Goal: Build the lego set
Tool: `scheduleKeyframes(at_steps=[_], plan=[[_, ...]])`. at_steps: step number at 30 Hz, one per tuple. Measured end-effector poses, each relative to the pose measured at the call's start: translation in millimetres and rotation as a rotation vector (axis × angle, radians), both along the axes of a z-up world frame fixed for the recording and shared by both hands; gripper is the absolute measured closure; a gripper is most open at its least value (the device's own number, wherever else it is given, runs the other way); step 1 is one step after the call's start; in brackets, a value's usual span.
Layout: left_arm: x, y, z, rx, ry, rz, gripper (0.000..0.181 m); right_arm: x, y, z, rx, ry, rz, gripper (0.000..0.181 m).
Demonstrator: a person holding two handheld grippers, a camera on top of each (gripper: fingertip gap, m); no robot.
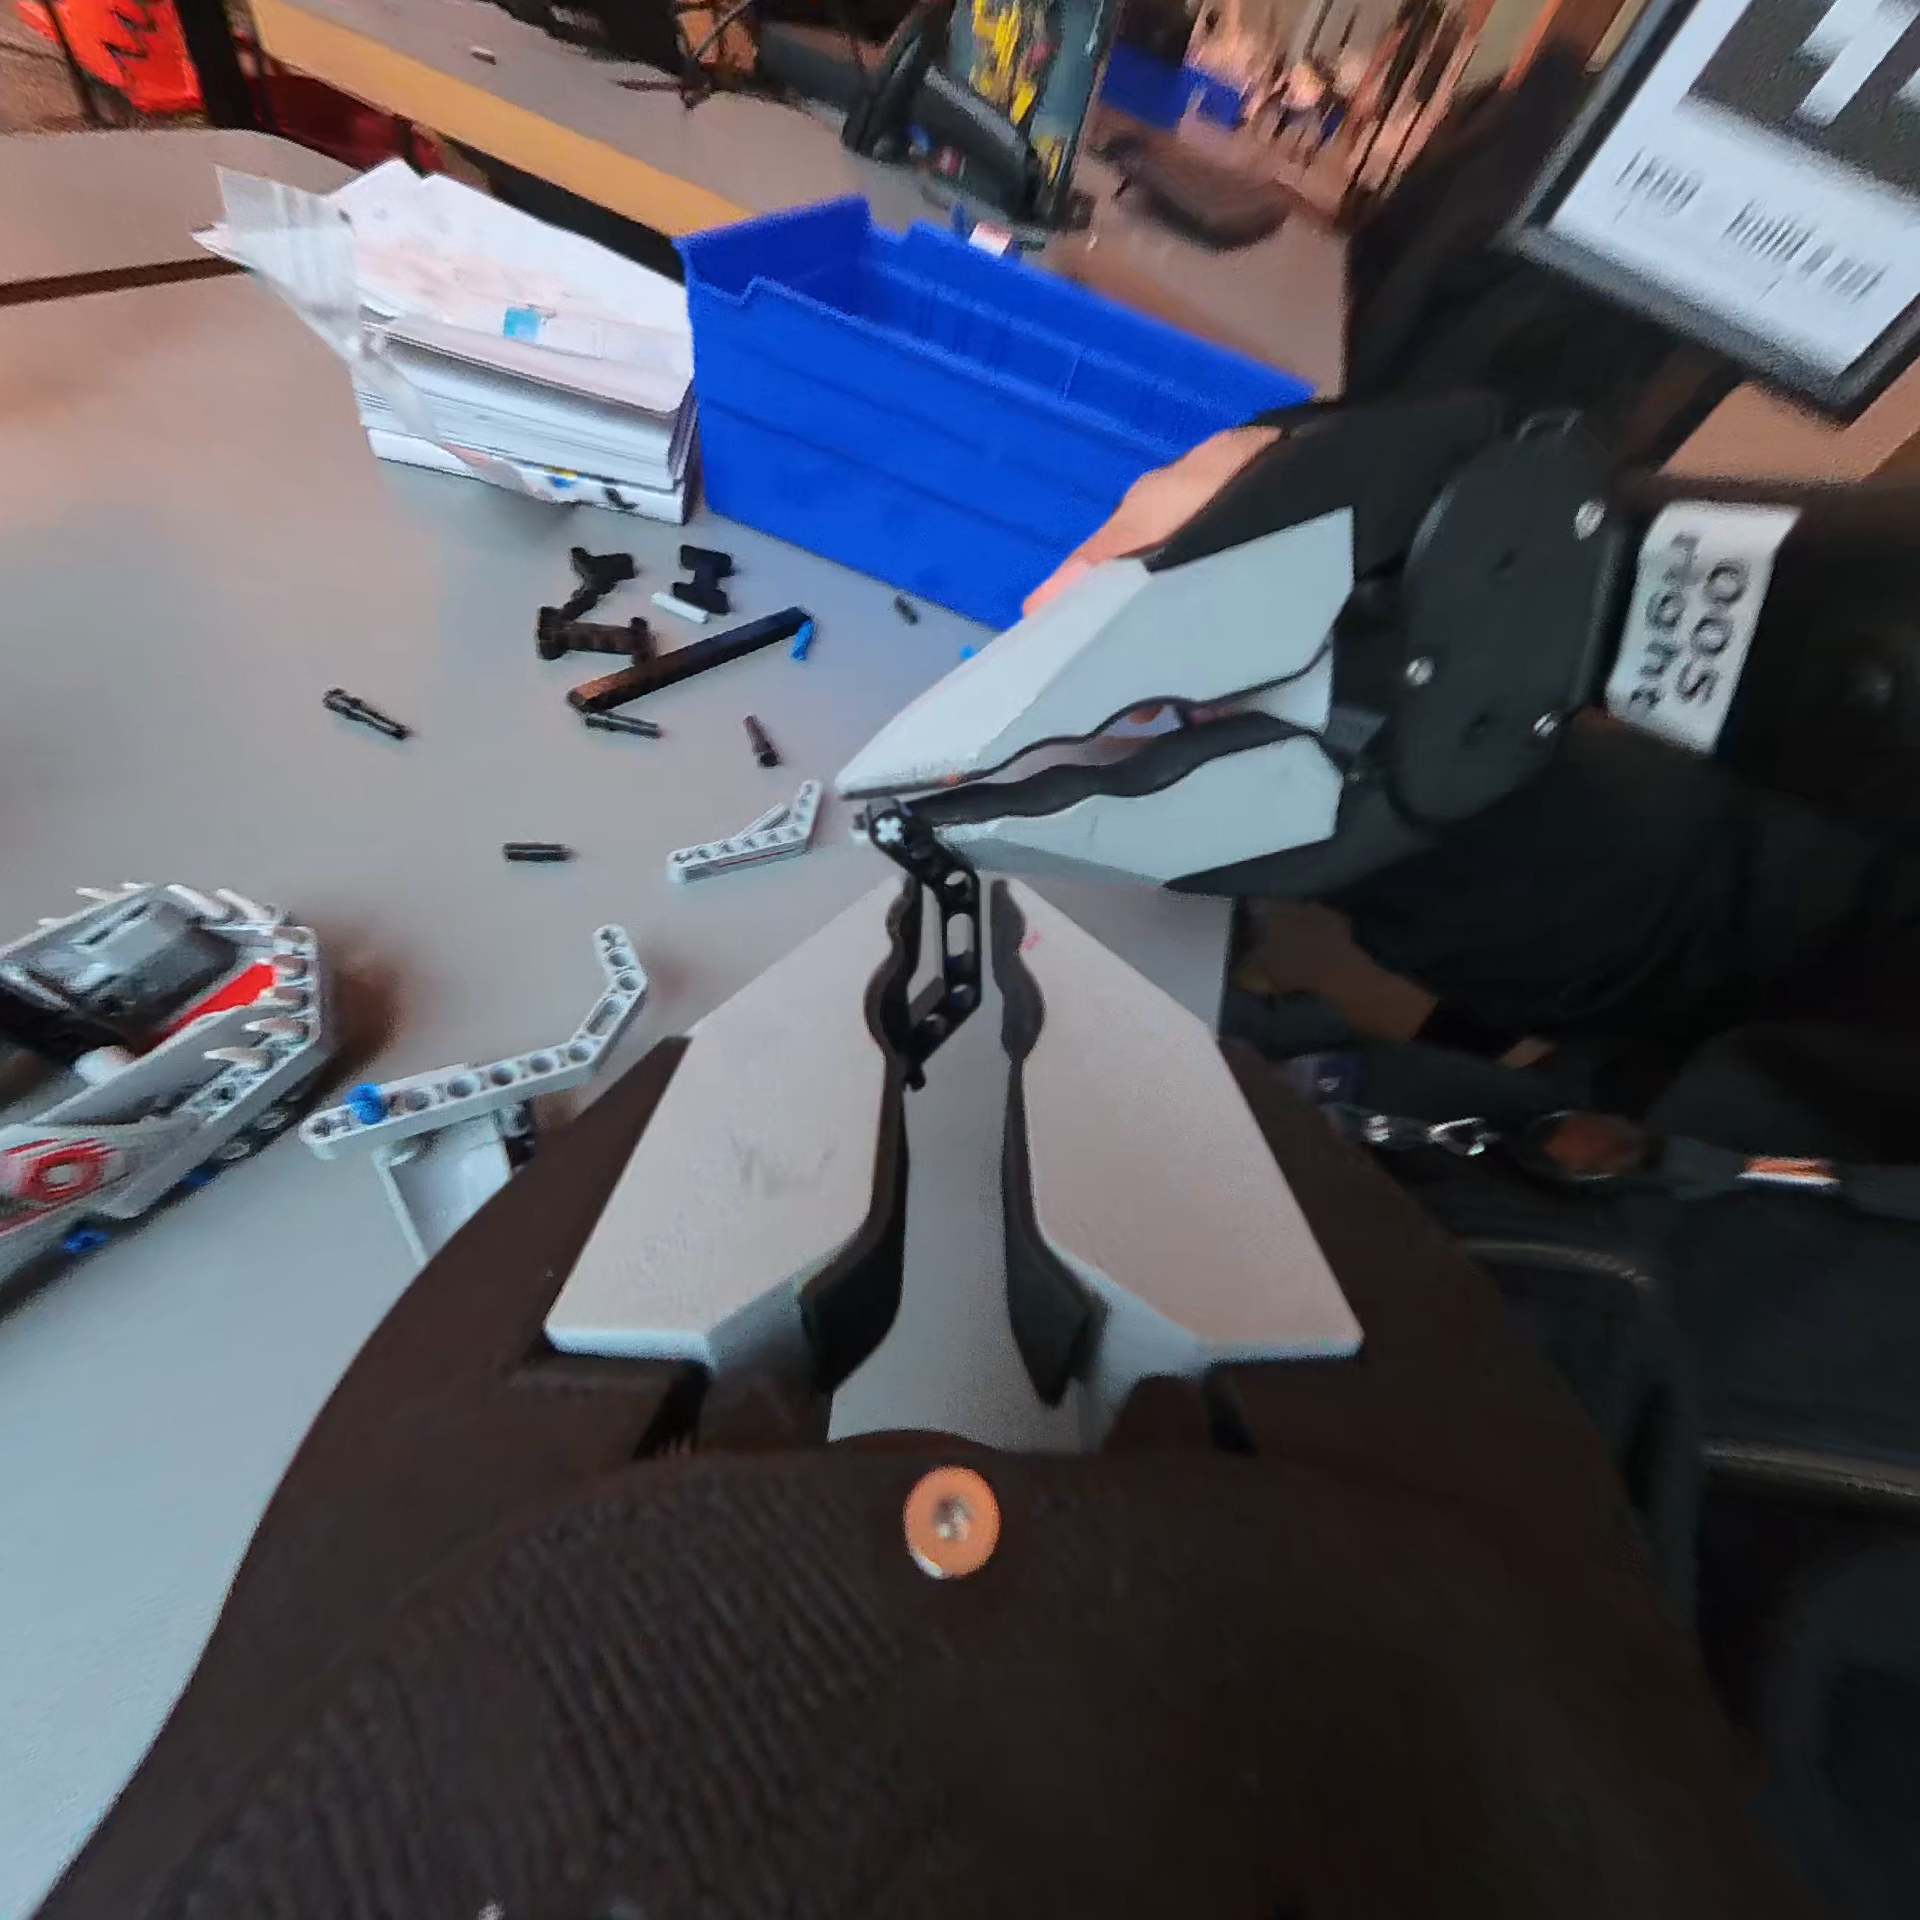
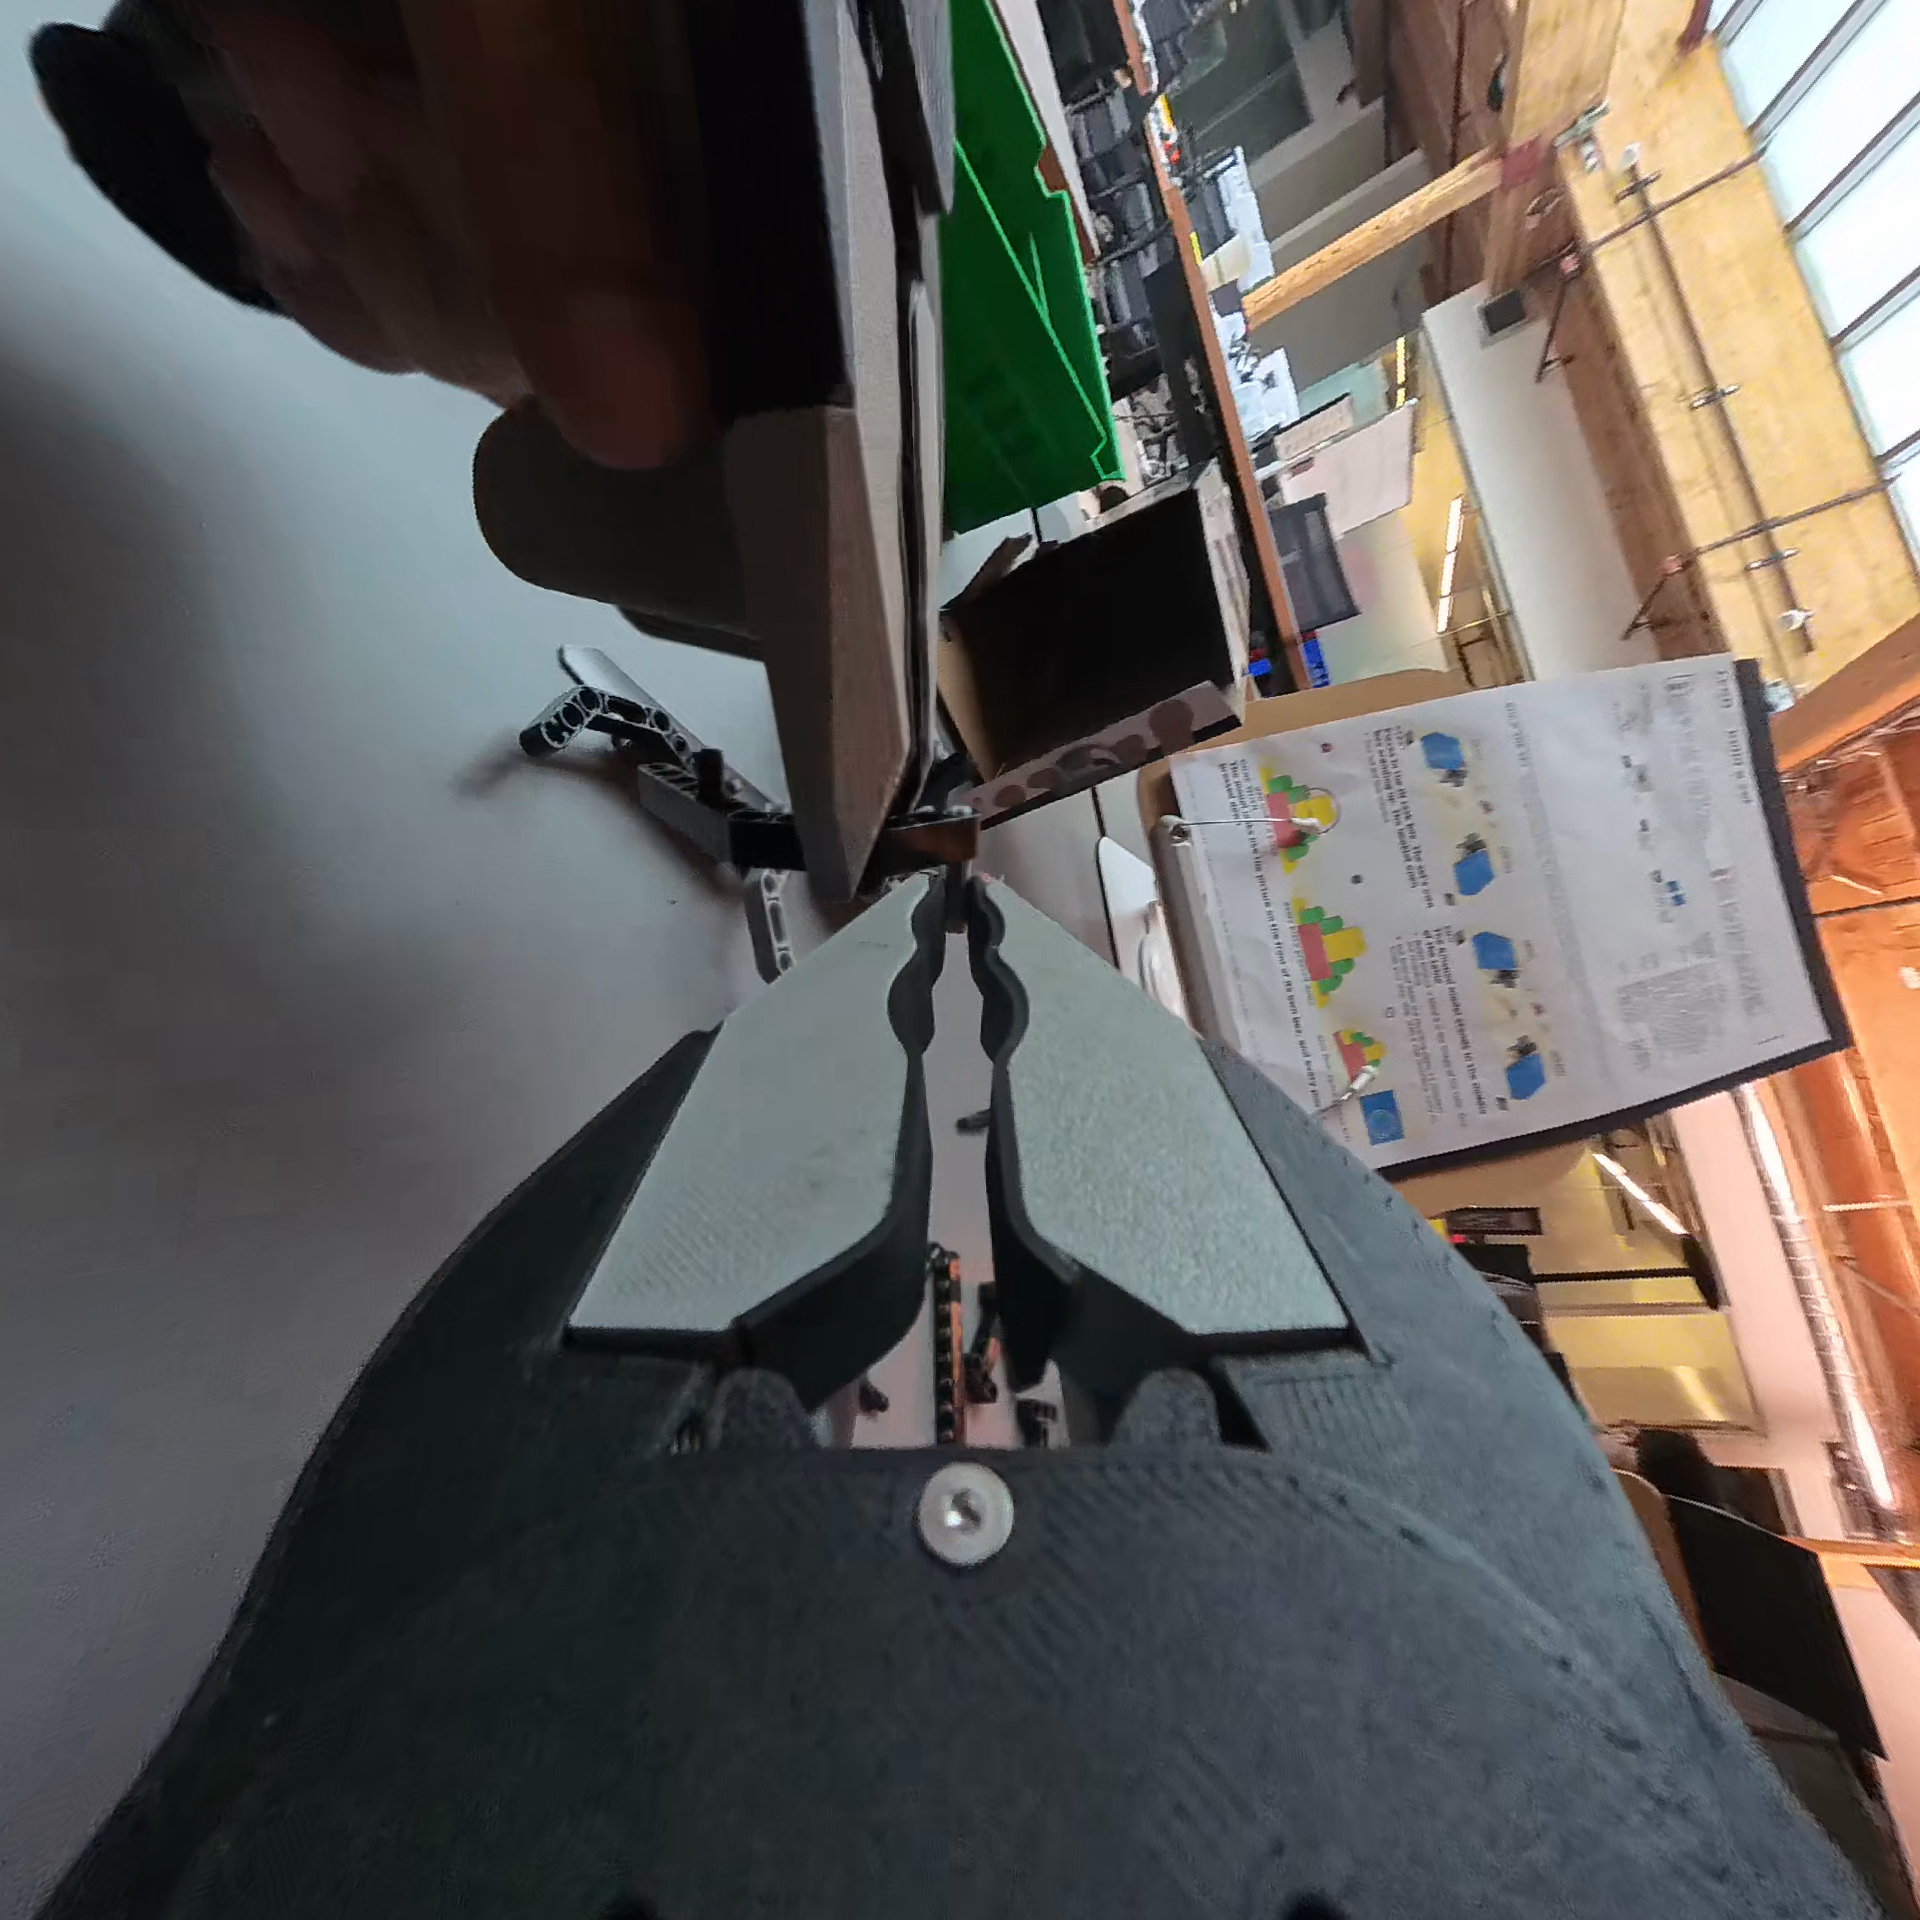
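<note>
A black bent beam stands in the air between the fingers of my left gripper, which is closed around its lower half. My right gripper comes in from the right and is shut on the beam's top end, the end with a cross hole. In the right wrist view, my right gripper pinches a thin dark stub just under the beam end. The left gripper shows there side-on, with a hand on it. A partly built grey and red car model lies at the left.
On the grey table are two grey bent beams, loose black pieces, a blue bin and a stack of booklets. An instruction sheet on a stand and a cardboard box stand beyond the table edge.
</note>
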State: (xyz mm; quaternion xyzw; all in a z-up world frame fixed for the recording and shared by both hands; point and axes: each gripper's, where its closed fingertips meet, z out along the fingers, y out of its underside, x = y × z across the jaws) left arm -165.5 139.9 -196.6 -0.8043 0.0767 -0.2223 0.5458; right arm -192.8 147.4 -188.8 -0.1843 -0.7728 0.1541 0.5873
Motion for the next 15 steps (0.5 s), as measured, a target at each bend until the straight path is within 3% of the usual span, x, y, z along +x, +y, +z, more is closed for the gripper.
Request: scheduleKeyframes(at_steps=[4, 9, 15], plan=[[5, 1, 10, 0.029, -0.174, -0.029, 0.165, 2, 1, 6, 0.080, 0.050, -0.019, 0.180], [1, 4, 18, 0.113, -0.249, 0.030, 0.174, 3, 4, 15, 0.120, 0.121, -0.058, 0.180], [-5, 6, 29, 0.244, -0.030, 0.171, 0.176, 1, 7, 25, 0.076, 0.216, -0.112, 0.181]])
